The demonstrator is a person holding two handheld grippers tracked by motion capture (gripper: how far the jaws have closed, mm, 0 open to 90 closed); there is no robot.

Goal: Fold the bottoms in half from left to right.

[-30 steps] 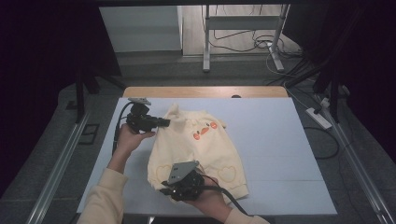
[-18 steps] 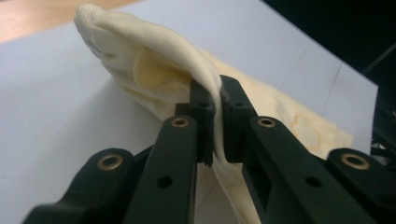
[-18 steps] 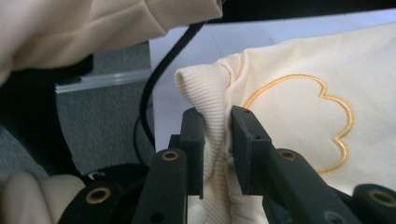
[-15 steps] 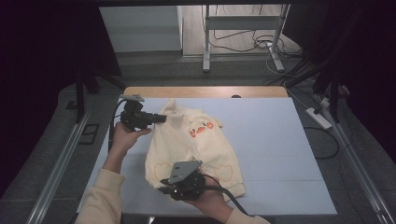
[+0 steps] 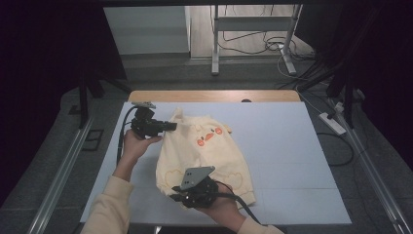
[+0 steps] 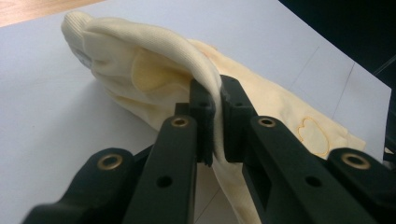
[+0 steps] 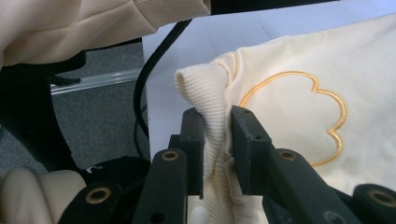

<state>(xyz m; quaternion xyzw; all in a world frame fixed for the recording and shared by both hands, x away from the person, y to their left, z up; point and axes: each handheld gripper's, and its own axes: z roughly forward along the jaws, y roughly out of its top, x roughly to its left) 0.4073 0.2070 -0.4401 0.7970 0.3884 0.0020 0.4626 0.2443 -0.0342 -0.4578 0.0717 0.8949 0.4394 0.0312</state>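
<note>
Cream-yellow cotton, a small sweater point(image 5: 204, 153) lies spread on the white table cover point(image 5: 292, 161), a little left of the middle, with an orange print on its chest and stitched heart outlines near its lower hem. Both claws have hold of it at opposite ends.

The left gripper point(image 5: 168, 126) sits at the sweater's far left corner, lying nearly level over the table and pointing toward the right of the high view. In the left gripper view its jaws are pressed almost together on a ribbed edge of the sweater point(image 6: 154, 65), which rises out of the grip and folds over in a thick roll beyond the jaw tips; the rest of the cloth trails off to the right on the table.

The right gripper point(image 5: 181, 197) is at the near hem, close to the table's front edge, its grey plate on top. In the right gripper view its jaws stand a little apart with a bunched fold of the ribbed hem point(image 7: 210, 100) clamped between them, and a stitched orange outline point(image 7: 299, 116) lies just right of the jaws. A cream sleeve point(image 7: 93, 18) of the person crosses the top of that view.
</note>
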